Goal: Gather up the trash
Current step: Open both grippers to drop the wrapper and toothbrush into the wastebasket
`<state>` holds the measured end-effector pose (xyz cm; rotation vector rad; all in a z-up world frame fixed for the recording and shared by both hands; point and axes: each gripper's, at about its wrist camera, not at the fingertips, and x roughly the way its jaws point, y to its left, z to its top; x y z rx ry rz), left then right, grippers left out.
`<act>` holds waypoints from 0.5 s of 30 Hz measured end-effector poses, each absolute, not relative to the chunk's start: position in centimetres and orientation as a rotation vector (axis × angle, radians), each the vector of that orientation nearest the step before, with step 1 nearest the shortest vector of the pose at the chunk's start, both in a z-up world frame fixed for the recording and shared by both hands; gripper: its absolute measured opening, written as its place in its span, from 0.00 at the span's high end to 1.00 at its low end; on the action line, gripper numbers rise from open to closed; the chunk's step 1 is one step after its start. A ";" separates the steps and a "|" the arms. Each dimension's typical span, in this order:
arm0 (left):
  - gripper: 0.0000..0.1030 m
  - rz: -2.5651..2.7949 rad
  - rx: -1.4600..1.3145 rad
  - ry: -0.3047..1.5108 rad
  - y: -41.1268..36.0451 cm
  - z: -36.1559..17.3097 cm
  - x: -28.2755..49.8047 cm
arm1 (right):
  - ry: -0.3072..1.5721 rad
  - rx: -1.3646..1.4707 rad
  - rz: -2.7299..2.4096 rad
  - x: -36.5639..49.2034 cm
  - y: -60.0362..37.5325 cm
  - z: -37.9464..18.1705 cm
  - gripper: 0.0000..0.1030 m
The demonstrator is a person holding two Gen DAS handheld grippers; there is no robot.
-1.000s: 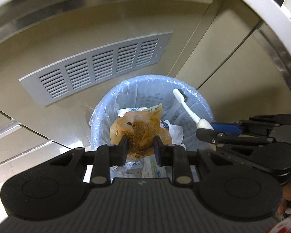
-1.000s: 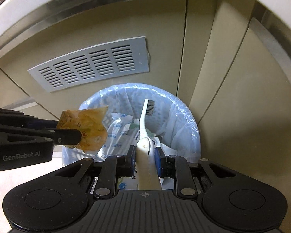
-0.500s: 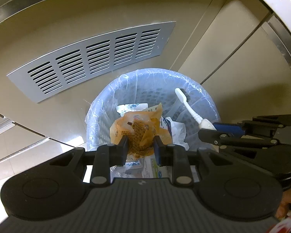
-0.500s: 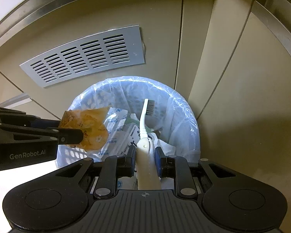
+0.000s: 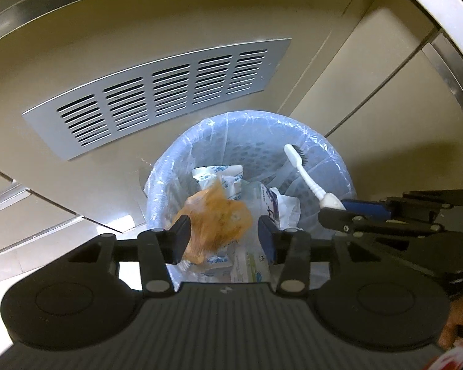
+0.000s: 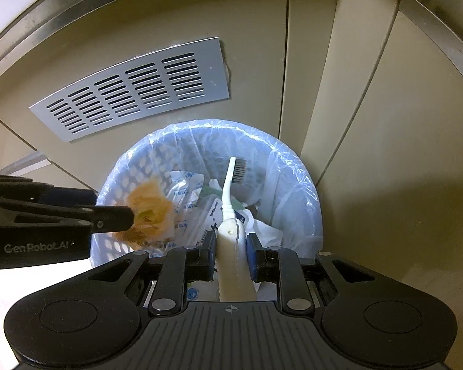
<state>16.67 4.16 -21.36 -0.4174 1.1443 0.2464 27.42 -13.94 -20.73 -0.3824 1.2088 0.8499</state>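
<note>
A round perforated waste basket [image 6: 305, 191], lined with a thin, crinkled bluish plastic bag, is seen below a slotted grey metal vent plate [image 6: 132, 89]. Above the basket's left half, the left gripper [image 5: 223, 234] is opening, its jaws parted, and a crumpled orange wrapper [image 5: 216, 219] is blurred between them, clear of the right pad. Above the basket's middle, a white toothbrush [image 6: 228, 194] with dark bristles is pinched at its ribbed handle by the right gripper [image 6: 230, 246]. Crumpled white wrappers [image 6: 185, 191] lie inside the basket.
</note>
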 end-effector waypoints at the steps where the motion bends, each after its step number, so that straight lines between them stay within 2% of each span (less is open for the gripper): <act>1: 0.58 0.250 -0.418 1.143 4.2 -21.3 16.5 | 1.209 -0.381 0.849 27.4 -13.9 -20.7 0.80; 12: 0.58 0.264 -0.431 1.131 4.5 -20.6 15.4 | 1.217 -0.342 0.809 28.0 -13.5 -21.1 0.78; 13: 0.58 0.265 -0.430 1.129 4.5 -20.5 15.3 | 1.223 -0.345 0.803 28.0 -13.4 -21.3 0.67; 14: 0.58 0.265 -0.429 1.127 4.5 -20.5 15.2 | 1.228 -0.343 0.798 28.1 -13.4 -21.4 0.47; 15: 0.58 0.266 -0.429 1.125 4.6 -20.4 15.1 | 1.230 -0.333 0.796 28.1 -13.5 -21.4 0.42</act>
